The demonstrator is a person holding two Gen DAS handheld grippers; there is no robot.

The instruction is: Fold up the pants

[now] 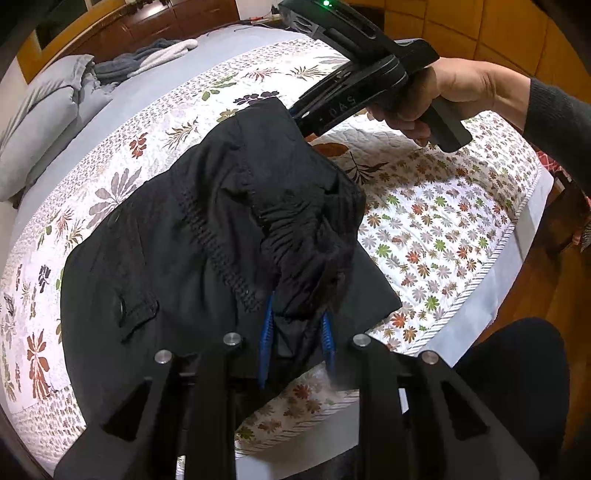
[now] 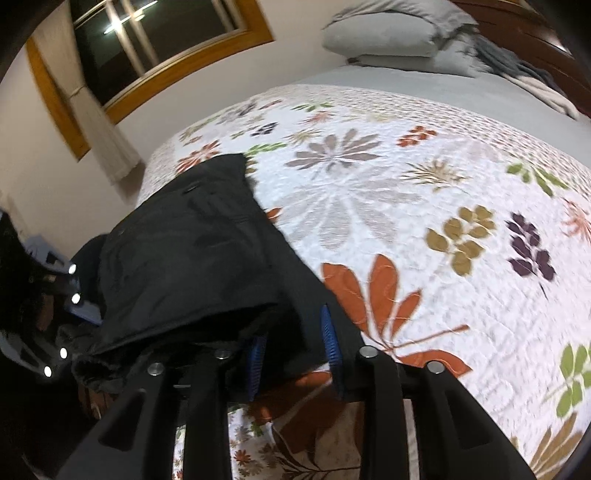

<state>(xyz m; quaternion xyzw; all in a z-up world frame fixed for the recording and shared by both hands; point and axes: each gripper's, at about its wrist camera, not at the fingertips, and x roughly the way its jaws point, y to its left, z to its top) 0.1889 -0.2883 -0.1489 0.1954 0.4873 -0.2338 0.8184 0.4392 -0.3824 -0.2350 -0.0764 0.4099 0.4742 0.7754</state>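
Black pants (image 1: 207, 236) lie partly bunched on the floral quilt (image 1: 443, 221), waistband end lifted toward me. My left gripper (image 1: 297, 325) has its blue pads closed on the gathered waistband cloth near the bed's front edge. My right gripper shows in the left wrist view (image 1: 295, 116) at the pants' far edge, held by a hand. In the right wrist view the pants (image 2: 192, 258) drape over the right gripper (image 2: 295, 354), whose blue pads pinch a fold of black cloth above the quilt (image 2: 406, 221).
Grey pillows (image 1: 48, 122) and a heap of grey and white clothes (image 1: 147, 55) lie at the head of the bed. A wooden headboard (image 1: 155, 22) stands behind. A window (image 2: 147, 40) and curtain are on the wall. The person's dark-clothed leg (image 1: 517, 387) stands by the bed's edge.
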